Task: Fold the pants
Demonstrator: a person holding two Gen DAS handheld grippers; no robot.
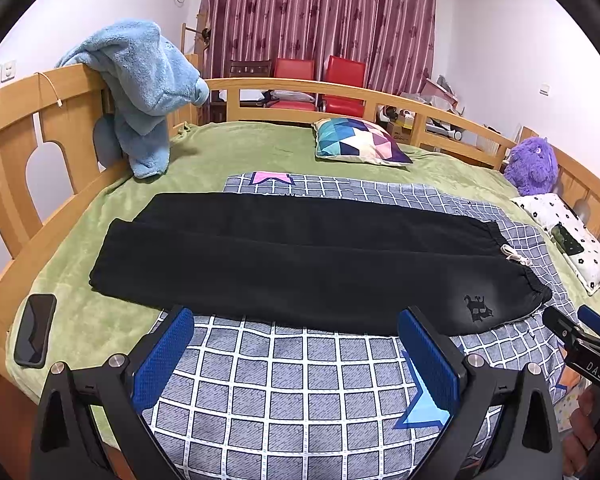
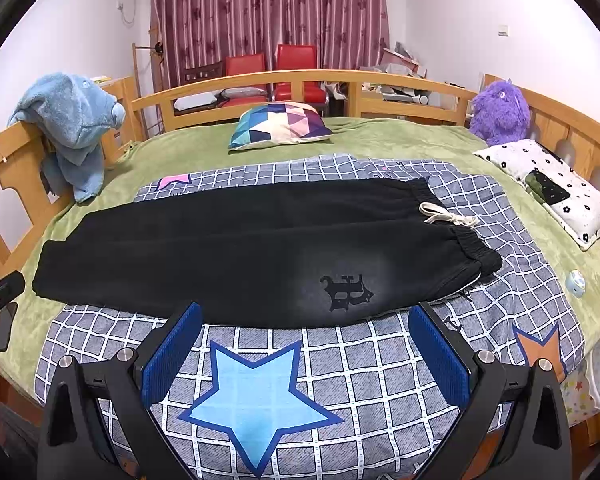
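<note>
Black pants (image 1: 300,256) lie flat across the checked blanket (image 1: 300,392), legs side by side, cuffs to the left, waistband with a white drawstring (image 1: 514,258) to the right. They also show in the right wrist view (image 2: 240,248), with a dark logo (image 2: 346,292) near the front edge. My left gripper (image 1: 296,320) is open and empty, just short of the pants' near edge. My right gripper (image 2: 306,316) is open and empty, just short of the near edge by the logo. It also shows in the left wrist view (image 1: 572,320).
A black phone (image 1: 36,330) lies on the green bedspread at left. A blue plush robe (image 1: 140,92) hangs on the wooden bed rail. A patterned cushion (image 1: 360,142), a purple plush toy (image 1: 534,166) and a white floral pillow (image 1: 568,236) lie behind and right.
</note>
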